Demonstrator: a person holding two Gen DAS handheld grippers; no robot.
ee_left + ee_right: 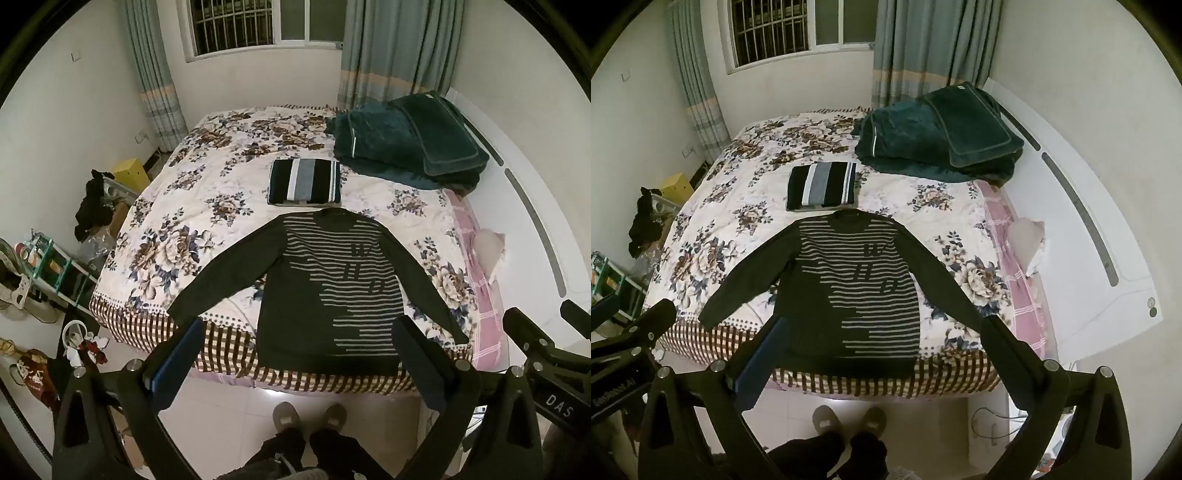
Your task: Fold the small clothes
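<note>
A dark striped sweater (325, 291) lies flat and face up on the bed (177, 206), at its near edge, with both sleeves spread out to the sides. Its long axis runs from the hem, at the near edge of the bed, to the collar, which points away toward the window (258, 26). The hem slightly overhangs the checked border of the floral quilt.

Both grippers hover above and in front of the bed, over the floor, clear of the sweater. In the left wrist view, the left gripper (295, 365) has its fingers (181, 358) spread wide apart with nothing between them, framing the sweater's hem. In the right wrist view, the right gripper (882, 362) likewise has its fingers (1012, 354) wide apart and empty, straddling the hem from above. Both look down and forward at the bed, side by side.

Just beyond the collar sits a folded striped garment (304, 181). Farther back on the right lies a pile of dark green blankets (406, 144). The person's feet in slippers (308, 417) stand on the tiled floor below.
</note>
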